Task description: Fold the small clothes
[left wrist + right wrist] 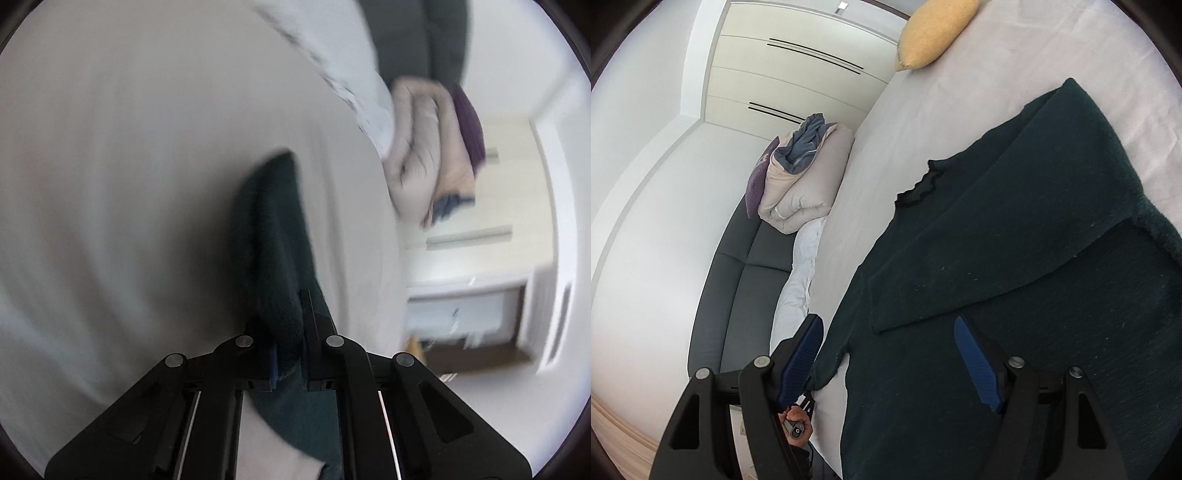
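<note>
Garment: We see a dark green knit sweater point(1015, 258) spread over a bed point(997, 85), its weave fuzzy and matte, its neck edged with a small ruffled black trim. One sleeve is folded across the chest in a straight diagonal line.

Bedding: The sheet is pale and smooth. A mustard-yellow pillow point(934, 33), nubby in texture, sits at the far end of the mattress.

Left tongs point(288, 332): Closed tight on a fold of the sweater point(273, 236). The fabric runs from between the black fingers forward over the sheet as a long dark strip. This view is smeared with blur, so we can only say the held part looks like a sleeve or an edge.

Right tongs point(890, 354): Spread wide and holding nothing. The ribbed blue pads point(977, 363) hang over the sweater's lower body, one finger above the knit, the other out past its left edge beside the bed's side.

Surroundings: A rolled beige duvet point(805, 184), puffy and creased, rests on a dark grey padded bench point(738, 295) beside the bed, with a blue cloth point(805, 144) tucked into it and a purple cushion point(759, 181) behind. Cream wardrobe doors point(798, 74) stand behind it.
</note>
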{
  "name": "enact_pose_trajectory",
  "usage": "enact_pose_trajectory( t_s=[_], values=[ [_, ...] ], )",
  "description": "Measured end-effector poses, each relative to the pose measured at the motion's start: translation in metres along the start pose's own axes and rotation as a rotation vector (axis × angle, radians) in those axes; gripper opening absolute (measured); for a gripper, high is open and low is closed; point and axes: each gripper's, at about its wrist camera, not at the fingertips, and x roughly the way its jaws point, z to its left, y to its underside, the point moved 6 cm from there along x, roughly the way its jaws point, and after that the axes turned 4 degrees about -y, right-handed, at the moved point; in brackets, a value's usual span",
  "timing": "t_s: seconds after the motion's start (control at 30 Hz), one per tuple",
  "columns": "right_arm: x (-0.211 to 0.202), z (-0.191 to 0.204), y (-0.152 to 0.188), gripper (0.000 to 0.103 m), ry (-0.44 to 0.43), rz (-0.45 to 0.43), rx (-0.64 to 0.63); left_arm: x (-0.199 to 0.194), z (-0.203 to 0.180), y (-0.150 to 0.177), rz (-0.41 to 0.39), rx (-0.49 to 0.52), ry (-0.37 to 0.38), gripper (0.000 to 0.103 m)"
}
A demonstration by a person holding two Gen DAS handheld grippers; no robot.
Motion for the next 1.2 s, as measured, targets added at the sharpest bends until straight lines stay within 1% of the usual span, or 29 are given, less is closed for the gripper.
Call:
enact_pose_trajectory(
  t_s=[0.07, 0.13, 0.17, 0.27, 0.3, 0.33, 0.37, 0.43, 0.53, 0.6, 0.7, 0.73, 0.77, 0.83, 0.93, 1.0, 1.03, 1.1, 1.2],
  values=[
    [-0.001, -0.004, -0.001, 0.076, 0.01, 0.002, -0.001, 0.003, -0.027, 0.016, 0.008, 0.122, -0.036, 0.007],
    [-0.003, -0.009, -0.002, 0.076, 0.021, 0.0, -0.004, 0.009, -0.063, 0.037, 0.003, 0.27, -0.074, 0.007],
    [-0.004, -0.012, -0.003, 0.076, 0.021, -0.002, 0.001, 0.011, -0.074, 0.045, 0.003, 0.314, -0.086, 0.007],
    [-0.008, -0.024, -0.009, 0.076, 0.026, -0.015, 0.016, 0.026, -0.128, 0.092, 0.0, 0.558, -0.15, 0.007],
    [-0.011, -0.028, -0.012, 0.076, 0.026, -0.02, 0.023, 0.031, -0.145, 0.115, -0.001, 0.658, -0.17, 0.007],
    [-0.012, -0.031, -0.014, 0.076, 0.024, -0.023, 0.029, 0.038, -0.165, 0.144, -0.004, 0.786, -0.194, 0.007],
    [-0.013, -0.034, -0.015, 0.076, 0.022, -0.025, 0.033, 0.043, -0.178, 0.171, -0.009, 0.886, -0.208, 0.007],
    [-0.014, -0.039, -0.019, 0.076, 0.022, -0.027, 0.04, 0.056, -0.203, 0.235, -0.021, 1.126, -0.236, 0.007],
    [-0.012, -0.042, -0.025, 0.076, 0.027, -0.015, 0.029, 0.069, -0.215, 0.312, -0.024, 1.361, -0.249, 0.007],
    [-0.008, -0.043, -0.029, 0.076, 0.039, 0.001, 0.012, 0.077, -0.212, 0.353, -0.019, 1.477, -0.262, 0.007],
    [0.002, -0.042, -0.036, 0.076, 0.041, 0.022, -0.005, 0.086, -0.204, 0.386, -0.013, 1.568, -0.283, 0.007],
    [0.006, -0.041, -0.038, 0.076, 0.041, 0.03, -0.007, 0.079, -0.194, 0.4, -0.018, 1.586, -0.283, 0.007],
    [0.014, -0.039, -0.04, 0.076, 0.038, 0.042, -0.01, 0.08, -0.195, 0.405, -0.02, 1.595, -0.283, 0.007],
    [0.03, -0.032, -0.042, 0.076, 0.016, 0.076, -0.017, 0.079, -0.193, 0.42, -0.051, 1.633, -0.291, 0.007],
    [0.069, -0.013, -0.038, 0.076, -0.027, 0.169, -0.033, 0.081, -0.19, 0.43, -0.072, 1.658, -0.283, 0.007],
    [0.104, 0.002, -0.033, 0.076, -0.084, 0.251, -0.017, 0.078, -0.184, 0.443, -0.093, 1.69, -0.269, 0.007],
    [0.115, 0.006, -0.032, 0.076, -0.093, 0.269, -0.01, 0.077, -0.184, 0.445, -0.101, 1.698, -0.26, 0.007],
    [0.149, 0.018, -0.027, 0.076, -0.128, 0.344, 0.004, 0.074, -0.182, 0.453, -0.117, 1.725, -0.243, 0.007],
    [0.184, 0.024, -0.021, 0.076, -0.126, 0.403, 0.037, 0.068, -0.178, 0.463, -0.124, 1.739, -0.226, 0.007]
  ],
)
